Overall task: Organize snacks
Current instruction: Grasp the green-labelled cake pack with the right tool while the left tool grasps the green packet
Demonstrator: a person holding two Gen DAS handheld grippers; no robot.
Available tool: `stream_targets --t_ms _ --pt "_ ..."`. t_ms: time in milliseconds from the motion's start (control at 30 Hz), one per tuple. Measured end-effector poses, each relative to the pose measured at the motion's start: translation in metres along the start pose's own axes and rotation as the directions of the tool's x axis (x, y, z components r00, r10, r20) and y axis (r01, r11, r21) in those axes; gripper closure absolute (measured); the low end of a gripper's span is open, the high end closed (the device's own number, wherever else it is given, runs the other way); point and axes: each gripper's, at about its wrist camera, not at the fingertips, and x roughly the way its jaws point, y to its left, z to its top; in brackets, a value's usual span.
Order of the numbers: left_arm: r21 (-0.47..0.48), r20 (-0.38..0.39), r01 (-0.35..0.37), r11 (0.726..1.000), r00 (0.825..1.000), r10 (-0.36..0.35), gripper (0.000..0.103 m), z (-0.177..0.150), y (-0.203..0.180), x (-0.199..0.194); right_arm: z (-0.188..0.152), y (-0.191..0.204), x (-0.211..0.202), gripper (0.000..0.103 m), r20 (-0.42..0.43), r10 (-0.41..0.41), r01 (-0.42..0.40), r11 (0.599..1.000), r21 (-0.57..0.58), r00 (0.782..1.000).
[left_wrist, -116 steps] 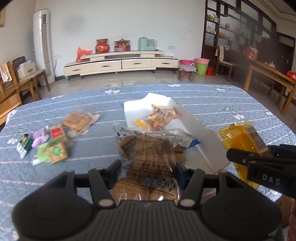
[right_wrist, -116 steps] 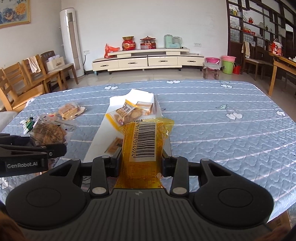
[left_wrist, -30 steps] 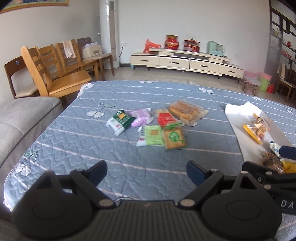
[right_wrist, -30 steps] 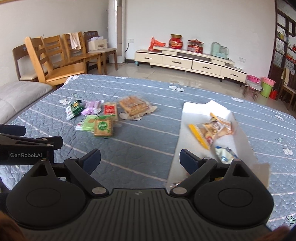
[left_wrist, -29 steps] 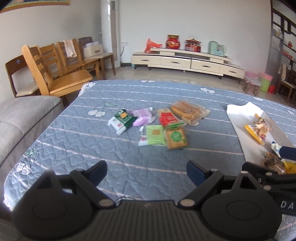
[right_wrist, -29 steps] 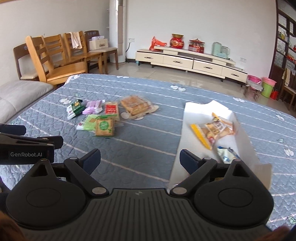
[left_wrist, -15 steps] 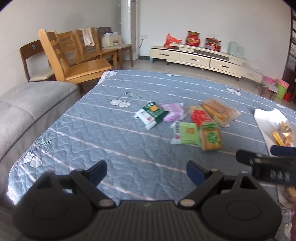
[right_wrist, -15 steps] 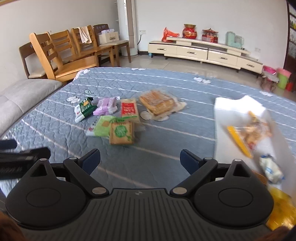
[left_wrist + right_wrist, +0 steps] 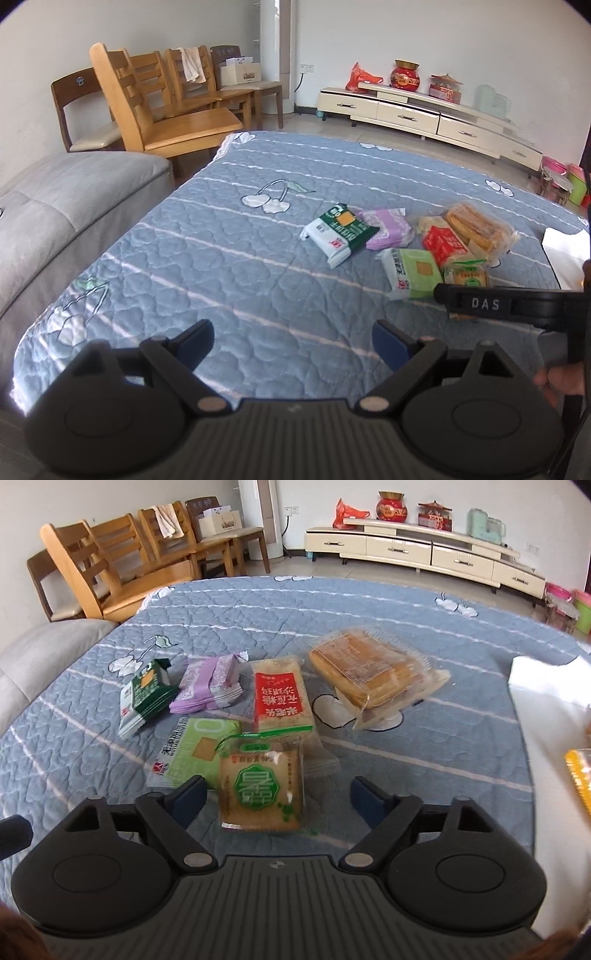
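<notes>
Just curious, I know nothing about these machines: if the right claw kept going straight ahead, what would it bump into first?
Most likely the green-label cracker packet, lying between the open fingers of the right claw.

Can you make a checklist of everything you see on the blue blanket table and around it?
Surface: blue quilted cloth with cherry prints.
Job's things: six snack packs in a cluster: dark green pack, purple pack, red pack, light green pack, green-seal cracker pack, clear cake pack; white tray to the right.
Clutter: nothing seen.
Grippers: right gripper open, fingers either side of the green-seal cracker pack; left gripper open, empty.
Cables: nothing seen.
Surroundings: wooden chairs, grey sofa, TV cabinet.
</notes>
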Motion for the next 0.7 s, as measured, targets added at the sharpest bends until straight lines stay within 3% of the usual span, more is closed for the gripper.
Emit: stream_targets --t_ms 33,67,100,200,300,467,700 --pt "0.006 0.002 0.003 1.0 1.0 -0.003 0.011 0.001 -0.003 0.002 0.001 -0.003 0.0 0.028 0.006 0.004 -0.005 1.0 0.014 1.0" --pt "0.01 0.006 0.009 1.0 1.0 -0.009 0.011 0.002 -0.006 0.005 0.002 -0.005 -0.001 0.048 0.008 -0.006 0.006 1.0 0.014 1.0" --pt "0.015 0.007 0.017 1.0 1.0 -0.018 0.011 0.004 -0.009 0.008 0.002 -0.007 -0.003 0.051 0.009 -0.01 0.01 1.0 0.015 1.0" --pt "0.02 0.007 0.053 0.998 0.999 -0.053 0.01 0.011 -0.022 0.019 -0.001 -0.016 -0.013 0.051 0.006 -0.044 0.044 0.999 0.012 0.999" --pt "0.014 0.016 0.078 0.997 0.997 -0.078 0.001 0.021 -0.038 0.035 -0.009 -0.027 -0.028 0.051 0.011 -0.042 0.042 0.999 0.023 0.999" --pt "0.059 -0.004 0.099 0.993 0.995 -0.099 0.001 0.039 -0.066 0.067 -0.029 -0.038 -0.054 0.051 0.033 -0.045 0.045 0.999 0.016 0.998" --pt "-0.048 -0.088 0.103 0.993 0.99 -0.107 0.001 0.043 -0.087 0.106 -0.043 -0.043 -0.073 0.051 0.067 -0.037 0.036 0.999 0.015 0.997"
